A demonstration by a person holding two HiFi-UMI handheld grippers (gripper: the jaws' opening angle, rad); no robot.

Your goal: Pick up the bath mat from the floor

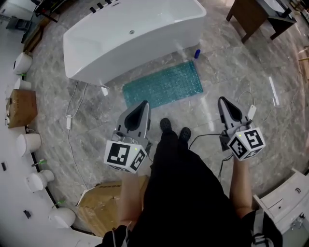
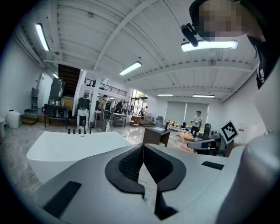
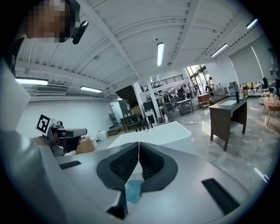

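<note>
Low in the head view, the person's dark-clothed legs (image 1: 178, 193) fill the bottom centre, and a cardboard box (image 1: 104, 202) sits on the floor (image 1: 231, 72) at lower left. Just above, the left gripper (image 1: 145, 103) is at centre left and the right gripper (image 1: 223, 100) at centre right, well apart, both pointing toward the top of the frame. In the left gripper view its fingers (image 2: 129, 164) are pressed together at the tips with nothing between them. In the right gripper view the fingers (image 3: 122, 164) are likewise pressed together and empty.

Between the two grippers are the person's black shoes (image 1: 175, 129), with a thin cable (image 1: 203, 135) trailing across the floor toward the right gripper. Beyond the shoes, the teal bath mat (image 1: 163, 86) lies flat on the grey marble floor at mid frame, touched by neither gripper. A patch of it shows through the gap under the right fingers.

Farther up, the white bathtub (image 1: 135, 34) runs along the mat's far edge. A small blue bottle (image 1: 197, 53) stands by the mat's upper right corner. At the upper right of the frame is a wooden desk (image 1: 251, 14).
</note>
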